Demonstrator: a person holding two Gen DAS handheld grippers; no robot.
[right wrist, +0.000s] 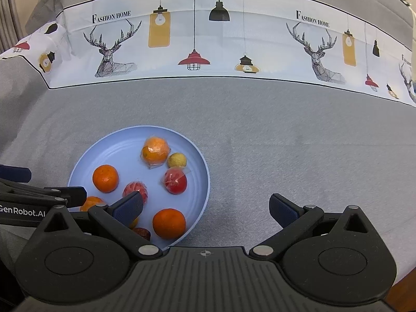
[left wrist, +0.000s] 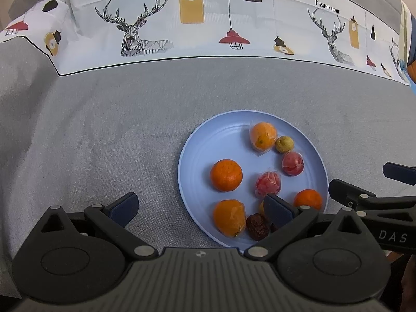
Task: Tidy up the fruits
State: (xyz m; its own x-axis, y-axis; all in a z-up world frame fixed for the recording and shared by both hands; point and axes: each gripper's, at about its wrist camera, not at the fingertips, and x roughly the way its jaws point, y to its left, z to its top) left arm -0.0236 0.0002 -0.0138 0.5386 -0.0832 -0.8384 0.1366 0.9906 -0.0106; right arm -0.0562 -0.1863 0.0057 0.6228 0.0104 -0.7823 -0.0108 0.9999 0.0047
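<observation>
Fruit gathered on a blue plate [left wrist: 193, 140], both grippers empty and spread wide.

All the fruit in view lies on the plate, on the grey cloth [left wrist: 104, 130]: two bare oranges [left wrist: 226, 175], two oranges in clear wrap [left wrist: 263, 135], two wrapped red fruits [left wrist: 293, 163], a small yellow fruit [left wrist: 284, 144] and a dark dried date [left wrist: 257, 226] near the front rim. None lies loose on the cloth, so the gathering looks done or close to it; whether a sorting by kind is still wanted cannot be told. The left gripper [left wrist: 201, 206] hangs low over the plate's left rim, its jaws wide apart with nothing between them. The right gripper [right wrist: 206, 208] hangs just right of the plate, equally wide and empty.
</observation>
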